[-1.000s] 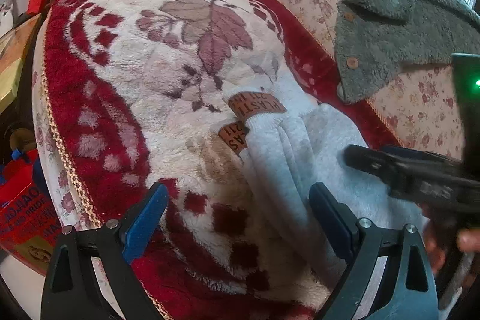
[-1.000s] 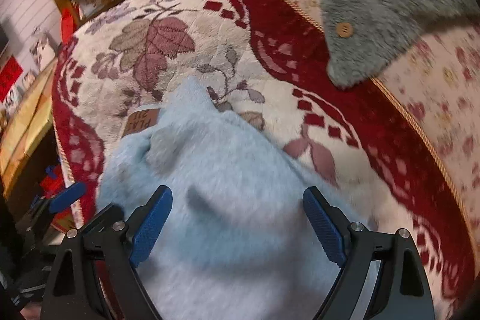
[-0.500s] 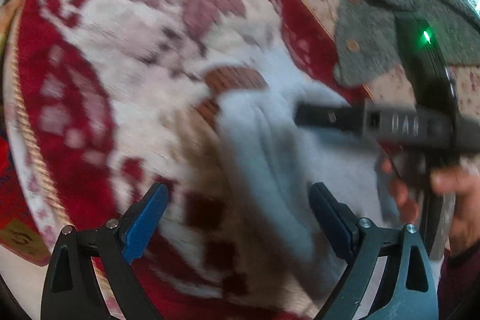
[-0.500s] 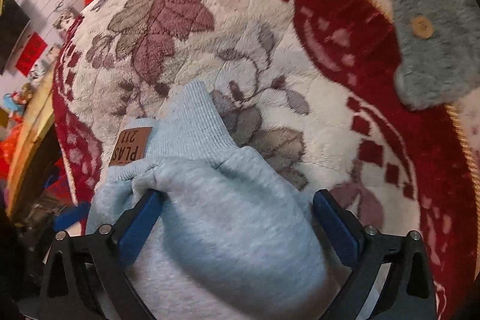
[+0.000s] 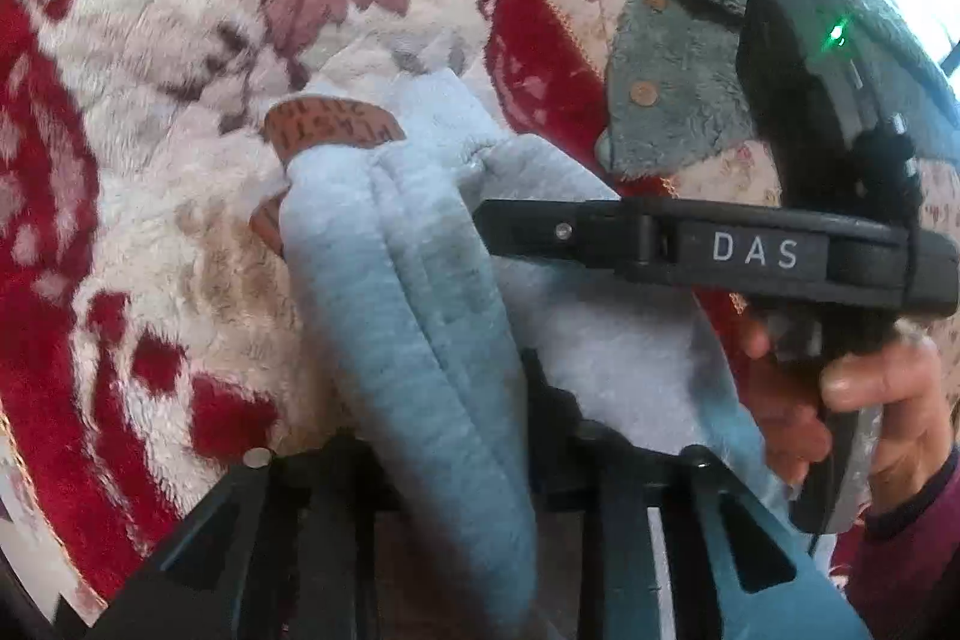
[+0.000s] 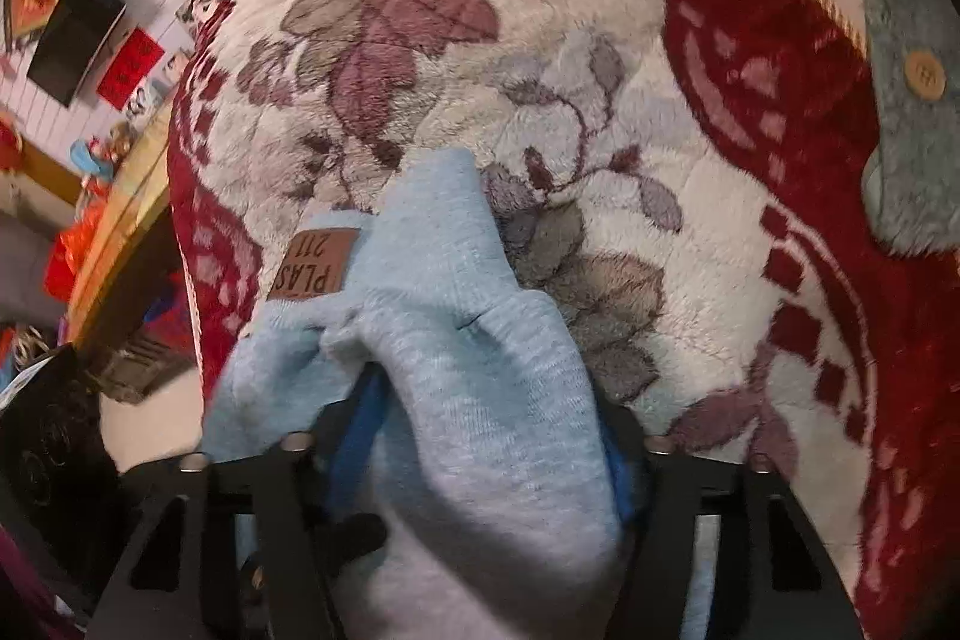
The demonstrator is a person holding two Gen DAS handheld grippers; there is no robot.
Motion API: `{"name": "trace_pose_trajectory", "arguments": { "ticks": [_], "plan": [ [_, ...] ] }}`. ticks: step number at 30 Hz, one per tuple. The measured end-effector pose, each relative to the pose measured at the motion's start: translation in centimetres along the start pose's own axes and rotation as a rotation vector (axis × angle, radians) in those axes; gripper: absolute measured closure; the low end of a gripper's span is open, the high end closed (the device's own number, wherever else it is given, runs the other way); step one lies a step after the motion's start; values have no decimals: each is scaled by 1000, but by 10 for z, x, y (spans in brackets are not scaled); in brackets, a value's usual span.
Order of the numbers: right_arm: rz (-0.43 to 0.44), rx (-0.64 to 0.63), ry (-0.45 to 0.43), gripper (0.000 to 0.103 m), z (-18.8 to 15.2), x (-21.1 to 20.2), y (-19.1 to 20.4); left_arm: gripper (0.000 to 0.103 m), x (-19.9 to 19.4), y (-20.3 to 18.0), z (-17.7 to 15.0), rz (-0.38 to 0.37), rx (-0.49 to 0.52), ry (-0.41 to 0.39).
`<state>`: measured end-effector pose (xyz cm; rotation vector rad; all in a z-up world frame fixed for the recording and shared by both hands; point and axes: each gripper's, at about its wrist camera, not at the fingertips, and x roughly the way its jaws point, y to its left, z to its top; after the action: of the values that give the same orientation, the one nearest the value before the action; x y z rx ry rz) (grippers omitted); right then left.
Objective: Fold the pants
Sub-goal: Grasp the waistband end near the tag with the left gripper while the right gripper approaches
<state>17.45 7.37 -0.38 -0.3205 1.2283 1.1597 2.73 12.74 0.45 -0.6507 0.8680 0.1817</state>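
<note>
Closing on bunched fabric, both the left hand-held gripper (image 5: 432, 436) and the right hand-held gripper (image 6: 480, 436) grip the pants (image 6: 456, 328), cuffs pointing away.

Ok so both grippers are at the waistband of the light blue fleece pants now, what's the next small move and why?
Probably let both finish closing before lifting. The left gripper and the right gripper each have a bunched ridge of the light blue fleece pants between closing jaws, and the fabric lies on the red and cream floral blanket. Lifting early could let it slip.
</note>
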Motion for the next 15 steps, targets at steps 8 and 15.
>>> {"name": "trace_pose_trajectory", "arguments": {
  "ticks": [8,15],
  "plan": [
    [0,23,-165,65,-17,-79,12,82,-62,-56,-9,-18,234,-221],
    [-41,84,-347,64,-74,-185,24,82,-111,-134,-62,0,551,-432]
  ]
}}
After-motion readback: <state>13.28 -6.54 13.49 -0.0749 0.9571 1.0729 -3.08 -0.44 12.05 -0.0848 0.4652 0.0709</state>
